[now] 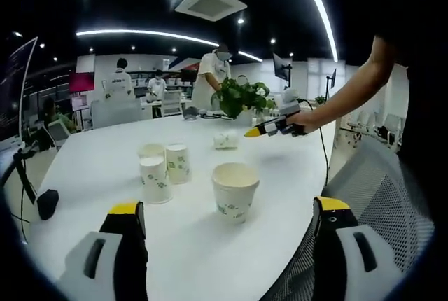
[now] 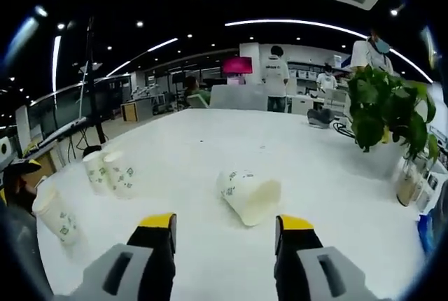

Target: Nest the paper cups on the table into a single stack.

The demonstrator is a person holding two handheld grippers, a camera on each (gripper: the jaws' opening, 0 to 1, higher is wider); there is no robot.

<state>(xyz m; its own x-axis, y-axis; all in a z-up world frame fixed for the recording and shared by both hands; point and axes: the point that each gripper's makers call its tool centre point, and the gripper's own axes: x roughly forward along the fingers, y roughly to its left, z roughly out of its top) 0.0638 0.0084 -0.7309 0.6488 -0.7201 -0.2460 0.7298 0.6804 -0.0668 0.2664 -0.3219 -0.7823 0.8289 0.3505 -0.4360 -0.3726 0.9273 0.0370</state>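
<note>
An open-mouthed paper cup point(image 1: 234, 190) stands upright on the white table point(image 1: 91, 175), just beyond my left gripper point(image 1: 228, 206), whose jaws are wide apart with nothing between them. Left of it stand three more cups point(image 1: 165, 168) close together. A fifth cup point(image 1: 225, 140) lies on its side farther back. There my right gripper point(image 1: 260, 130) hovers, held by a person's hand. In the right gripper view that tipped cup point(image 2: 248, 196) lies just ahead of my open right gripper point(image 2: 227, 222), mouth towards the right. Two standing cups point(image 2: 108, 171) and a nearer cup point(image 2: 56, 220) are at the left.
A potted plant point(image 1: 241, 96) point(image 2: 385, 112) stands at the table's far side. A mesh chair point(image 1: 378, 189) sits by the table's near right edge. A black tripod and mouse-like object point(image 1: 45, 203) are at the left edge. People stand at desks in the background.
</note>
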